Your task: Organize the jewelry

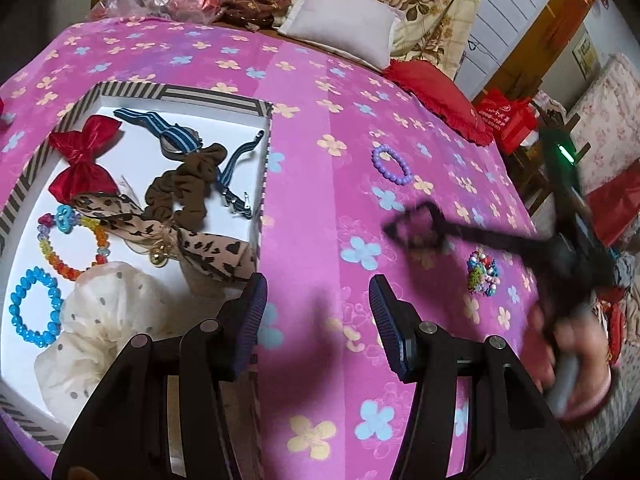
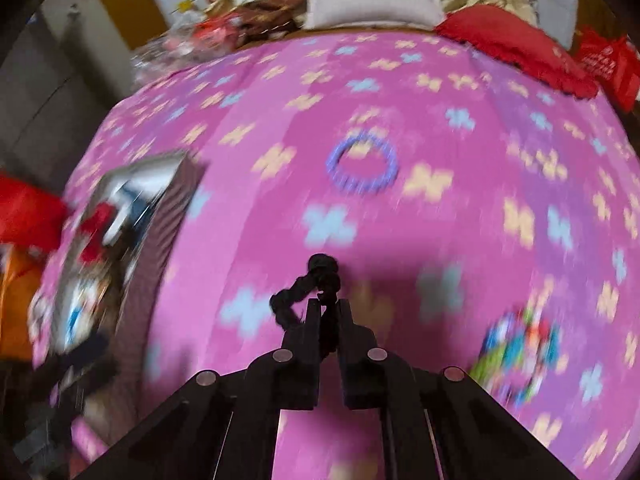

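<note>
Black twisted hair tie (image 2: 316,280), a knotted, ropy loop, hangs above the pink flowered cloth (image 2: 400,100); my right gripper (image 2: 329,304) is clamped on it. My left gripper (image 1: 318,308) stands apart, empty.

The black left gripper with blue ribbed pads (image 1: 318,312) points downward with its jaws apart and empty, while the blurred black right gripper (image 2: 329,308), at its 3 o'clock, is closed with a hand (image 1: 576,364) on its handle.

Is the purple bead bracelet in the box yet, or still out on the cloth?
Out. The purple bead bracelet lies on the pink flowered cloth, right of the striped box.
</note>
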{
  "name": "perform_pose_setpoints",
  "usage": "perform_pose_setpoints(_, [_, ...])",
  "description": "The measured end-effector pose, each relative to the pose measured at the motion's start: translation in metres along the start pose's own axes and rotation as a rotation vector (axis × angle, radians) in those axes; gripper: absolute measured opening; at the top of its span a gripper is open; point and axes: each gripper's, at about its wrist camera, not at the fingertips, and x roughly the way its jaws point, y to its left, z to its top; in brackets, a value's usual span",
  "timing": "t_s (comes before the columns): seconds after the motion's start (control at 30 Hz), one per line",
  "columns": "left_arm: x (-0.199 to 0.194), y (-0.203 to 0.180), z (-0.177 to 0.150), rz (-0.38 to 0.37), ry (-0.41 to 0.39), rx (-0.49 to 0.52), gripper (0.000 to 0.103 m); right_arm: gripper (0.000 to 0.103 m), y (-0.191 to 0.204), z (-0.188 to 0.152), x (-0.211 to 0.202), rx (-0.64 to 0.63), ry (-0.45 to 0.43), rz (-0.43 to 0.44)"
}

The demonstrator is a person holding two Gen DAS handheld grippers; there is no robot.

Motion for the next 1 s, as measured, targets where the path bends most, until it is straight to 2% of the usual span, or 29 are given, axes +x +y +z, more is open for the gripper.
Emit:
perform_pose_setpoints(0.13, [-0.002,0.001,-0.002,0.013,-0.005,0.003,0.053,0.007,0.008,-0.046,-0.001,-0.006,0.068,0.046])
perform_pose_setpoints(0.2, [-0.004,0.0,-0.004,0.019,-0.011,0.009,0.053,0.01,0.01,-0.058,0.0,-0.013,0.076,0.031])
perform_pose_setpoints(0.23, [-0.006,0.0,-0.005,0.021,-0.016,0.013,0.053,0.014,0.01,-0.063,-0.002,-0.014,0.069,0.018])
perform_pose_setpoints(0.33, [-0.01,-0.001,-0.007,0.021,-0.024,0.023,0.053,0.044,0.005,-0.068,-0.015,0.01,0.032,0.021])
perform_pose_setpoints(0.43, [-0.01,-0.004,-0.008,0.018,-0.022,0.032,0.053,0.045,-0.005,-0.071,-0.038,0.025,-0.031,-0.008])
perform_pose_setpoints(0.63, [-0.005,-0.022,-0.014,0.0,-0.006,0.091,0.053,0.046,-0.044,-0.084,-0.066,0.094,-0.096,-0.083])
perform_pose_setpoints(0.8, [0.007,-0.038,-0.021,0.009,0.017,0.151,0.053,0.046,-0.079,-0.092,-0.067,0.16,-0.106,-0.124])
perform_pose_setpoints(0.9, [0.017,-0.044,-0.026,0.01,0.047,0.166,0.053,0.046,-0.087,-0.084,-0.066,0.168,-0.113,-0.117])
perform_pose_setpoints(1.0, [0.025,-0.05,-0.03,0.001,0.07,0.176,0.053,0.046,-0.081,-0.057,-0.061,0.116,-0.13,-0.127])
